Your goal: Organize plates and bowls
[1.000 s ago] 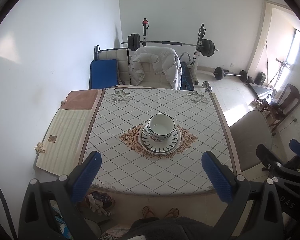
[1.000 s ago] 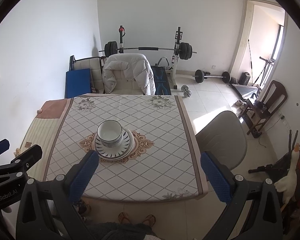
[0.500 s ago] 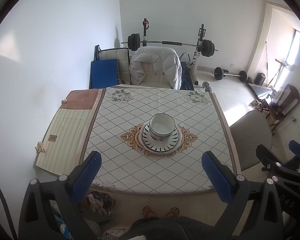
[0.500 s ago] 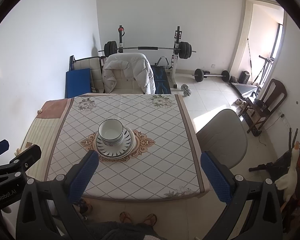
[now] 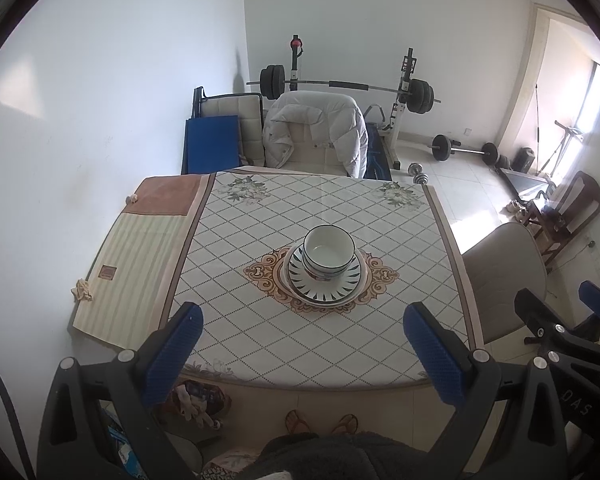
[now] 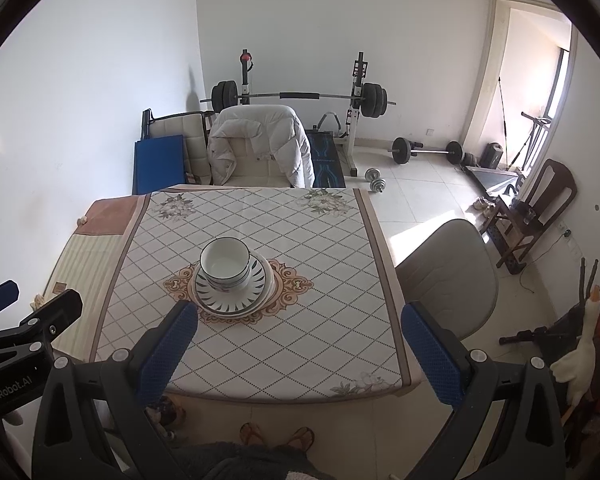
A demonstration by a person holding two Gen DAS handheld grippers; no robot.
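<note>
White bowls with dark rims (image 5: 329, 253) sit nested on a stack of patterned plates (image 5: 324, 280) at the middle of the table (image 5: 260, 320). The same bowls (image 6: 226, 265) and plates (image 6: 232, 286) show in the right wrist view. My left gripper (image 5: 300, 344) is open and empty, held high above the table's near edge. My right gripper (image 6: 300, 344) is open and empty too, beside it on the right. Both are well short of the dishes.
A chair draped with a white jacket (image 5: 316, 128) stands at the table's far side. A beige chair (image 6: 448, 276) stands at its right. A striped cloth (image 5: 132, 264) hangs over the left part. Weight bench and dumbbells (image 6: 424, 150) lie beyond.
Both grippers have drawn back slightly from the table; the dishes look a little farther off. The dishes have not moved.
</note>
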